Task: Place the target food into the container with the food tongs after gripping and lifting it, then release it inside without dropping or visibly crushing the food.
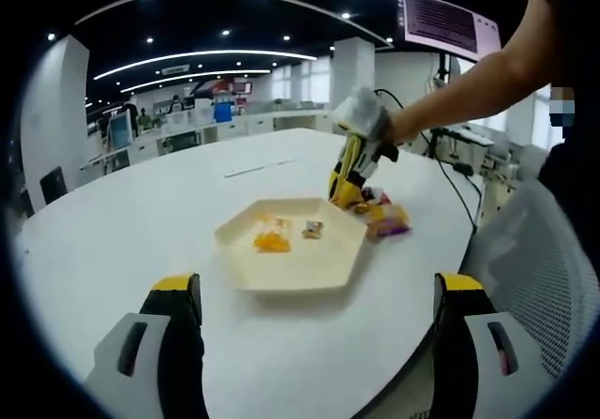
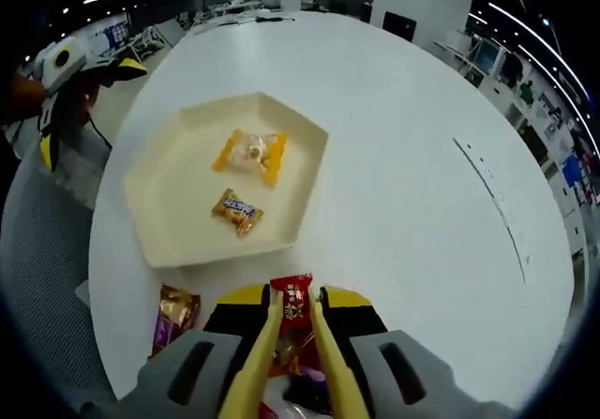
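Left gripper (image 1: 319, 321): held low over the near edge of the white table (image 1: 141, 222), its yellow-tipped jaws spread wide apart with nothing between them.
Right gripper (image 2: 292, 321): closed around the yellow food tongs (image 2: 323, 372), which were squeezed by it; in the left gripper view it (image 1: 349, 187) was seen at the far side of the tray, held by a person's hand (image 1: 367, 119).
Target food: a red-wrapped candy (image 2: 292, 301) was pinched between the tong tips, just short of the tray's near rim.
Container: a cream hexagonal tray (image 2: 173, 171) was seen on the table, with an orange-yellow packet (image 2: 249, 154) and a small brown-orange candy (image 2: 236, 211) lying inside, apart from each other.
Loose items: a brown-and-purple wrapped candy (image 2: 175, 314) lay on the table outside the tray, beside the right gripper.
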{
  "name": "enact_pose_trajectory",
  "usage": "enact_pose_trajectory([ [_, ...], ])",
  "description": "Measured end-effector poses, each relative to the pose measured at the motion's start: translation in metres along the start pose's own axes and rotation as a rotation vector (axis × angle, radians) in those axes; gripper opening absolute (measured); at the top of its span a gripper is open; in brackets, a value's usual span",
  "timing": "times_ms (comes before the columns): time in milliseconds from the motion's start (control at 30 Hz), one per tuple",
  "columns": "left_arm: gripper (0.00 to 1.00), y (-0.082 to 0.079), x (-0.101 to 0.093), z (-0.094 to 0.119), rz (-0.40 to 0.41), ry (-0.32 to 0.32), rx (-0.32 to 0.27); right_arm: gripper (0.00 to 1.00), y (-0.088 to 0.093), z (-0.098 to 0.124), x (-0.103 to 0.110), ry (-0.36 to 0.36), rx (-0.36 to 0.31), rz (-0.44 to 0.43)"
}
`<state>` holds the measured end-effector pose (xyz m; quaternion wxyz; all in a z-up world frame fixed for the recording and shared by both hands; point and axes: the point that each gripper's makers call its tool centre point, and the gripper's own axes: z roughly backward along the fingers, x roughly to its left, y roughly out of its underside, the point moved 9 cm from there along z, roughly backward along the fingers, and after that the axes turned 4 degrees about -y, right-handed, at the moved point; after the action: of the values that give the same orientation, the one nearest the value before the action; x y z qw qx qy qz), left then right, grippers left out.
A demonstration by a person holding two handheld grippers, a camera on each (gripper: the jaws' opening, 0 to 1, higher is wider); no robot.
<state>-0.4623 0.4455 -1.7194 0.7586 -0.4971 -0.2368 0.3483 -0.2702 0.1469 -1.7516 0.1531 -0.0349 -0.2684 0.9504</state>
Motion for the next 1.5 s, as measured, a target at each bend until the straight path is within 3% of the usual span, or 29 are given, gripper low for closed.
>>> enact_pose_trajectory([
  [300,1.0,0.0,-0.001,0.0,-0.007,0.008,-0.001,0.21,-0.005,0.022,-0.007,0.042,-0.011,-0.095],
  [967,1.0,-0.001,-0.002,0.001,-0.018,0.012,-0.015,0.21,-0.03,0.051,-0.01,0.078,-0.024,-0.103],
  [1233,1.0,-0.001,-0.003,0.0,-0.025,0.019,-0.014,0.21,-0.051,0.073,-0.013,0.074,-0.022,-0.121],
  [1500,1.0,-0.002,-0.003,0.0,-0.03,0.023,-0.01,0.21,-0.054,0.074,-0.009,0.074,-0.024,-0.137],
])
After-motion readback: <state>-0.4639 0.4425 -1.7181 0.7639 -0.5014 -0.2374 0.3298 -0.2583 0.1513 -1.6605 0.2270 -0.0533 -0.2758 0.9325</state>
